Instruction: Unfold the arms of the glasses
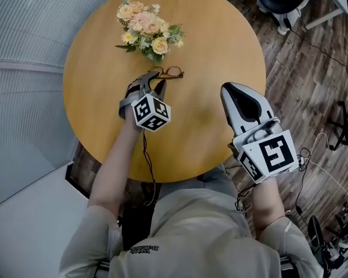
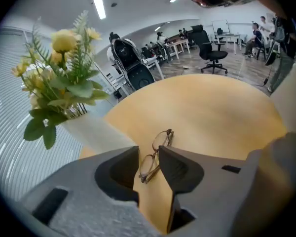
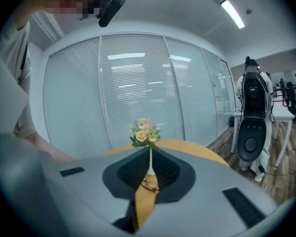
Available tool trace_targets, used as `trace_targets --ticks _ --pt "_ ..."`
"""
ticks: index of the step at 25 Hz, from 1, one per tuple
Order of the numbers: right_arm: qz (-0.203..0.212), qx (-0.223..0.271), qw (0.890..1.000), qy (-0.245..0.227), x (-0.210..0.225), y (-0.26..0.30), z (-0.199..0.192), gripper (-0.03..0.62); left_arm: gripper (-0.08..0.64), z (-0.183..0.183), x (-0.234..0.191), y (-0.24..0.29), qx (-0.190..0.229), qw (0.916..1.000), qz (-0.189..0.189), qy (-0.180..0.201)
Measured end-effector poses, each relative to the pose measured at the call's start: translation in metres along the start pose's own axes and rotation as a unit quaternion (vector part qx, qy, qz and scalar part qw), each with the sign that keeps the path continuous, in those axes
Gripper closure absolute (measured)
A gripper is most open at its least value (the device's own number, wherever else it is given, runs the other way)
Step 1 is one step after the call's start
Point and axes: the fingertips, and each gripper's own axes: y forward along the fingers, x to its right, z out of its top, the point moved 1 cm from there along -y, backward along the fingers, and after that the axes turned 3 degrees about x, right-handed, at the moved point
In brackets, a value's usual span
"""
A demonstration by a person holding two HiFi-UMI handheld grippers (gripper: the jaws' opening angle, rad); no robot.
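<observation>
Thin brown-rimmed glasses (image 1: 169, 72) lie on the round wooden desk (image 1: 220, 39), just near of a bouquet of yellow and peach flowers (image 1: 146, 26). The left hand-held gripper (image 1: 155, 84) points down at them with its jaws wide apart. One lens sits between the tips, and the pads are not pressing on it. The right hand-held gripper (image 1: 227, 89) hovers at the desk's right side, well apart from the glasses. Its jaws are drawn to a narrow slit and hold nothing.
</observation>
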Motion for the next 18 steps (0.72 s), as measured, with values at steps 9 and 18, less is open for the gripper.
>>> trace_targets --ticks 9,18 --pt "0.004 -0.030 0.999 -0.020 0.008 0.017 -0.026 0.558 0.430 -0.024 0.011 0.042 -0.055 0.9968 -0.004 0.058" --pt "0.005 -0.054 0.998 -0.015 0.010 0.017 -0.045 0.558 0.430 -0.036 0.010 0.064 -0.074 0.9925 0.003 0.097"
